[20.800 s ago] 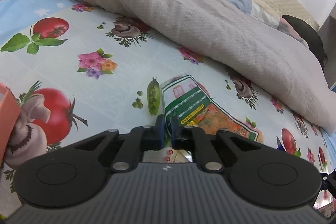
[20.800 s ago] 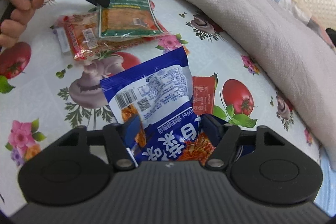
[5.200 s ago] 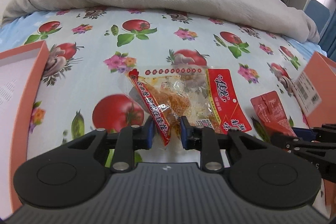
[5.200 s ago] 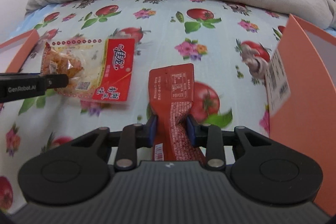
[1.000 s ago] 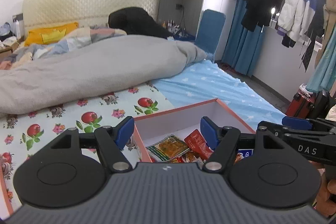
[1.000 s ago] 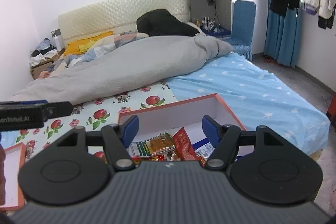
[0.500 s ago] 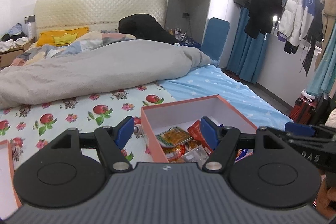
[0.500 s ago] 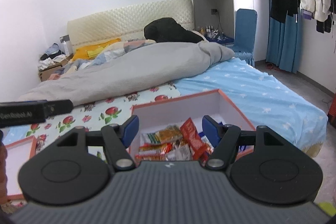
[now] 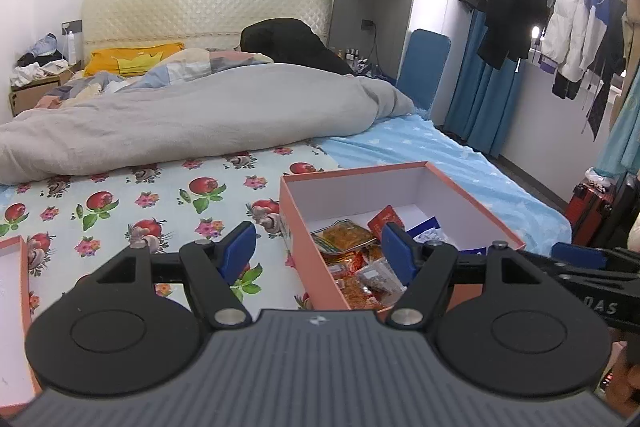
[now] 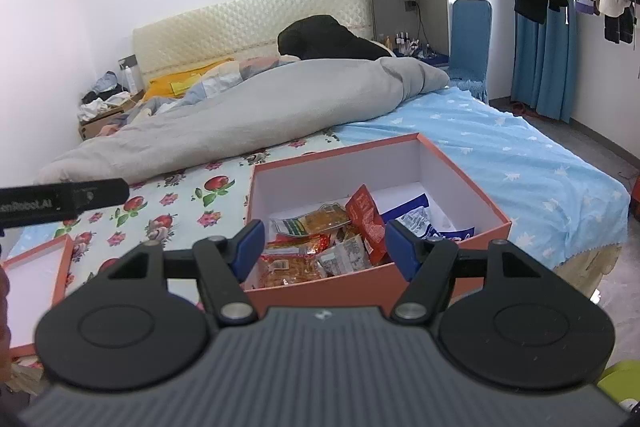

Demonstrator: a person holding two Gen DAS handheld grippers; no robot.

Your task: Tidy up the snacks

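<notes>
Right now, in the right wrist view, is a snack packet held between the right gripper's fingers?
No. The right gripper has its blue-padded fingers apart and empty, with the packets lying inside the orange cardboard box beyond them.

The box (image 10: 376, 279) sits on the bed (image 10: 532, 179), near its foot, with the snacks (image 10: 320, 243) heaped inside at its near end. The lid (image 10: 36, 287) lies well to the left of it on the patterned sheet (image 9: 132, 203), and the duvet (image 9: 192, 123) is bunched across the bed behind both, with the headboard (image 9: 200, 11) beyond. A chair (image 9: 424, 67) stands right of the bed's head, and coats (image 9: 560, 7) hang along the right wall.
</notes>
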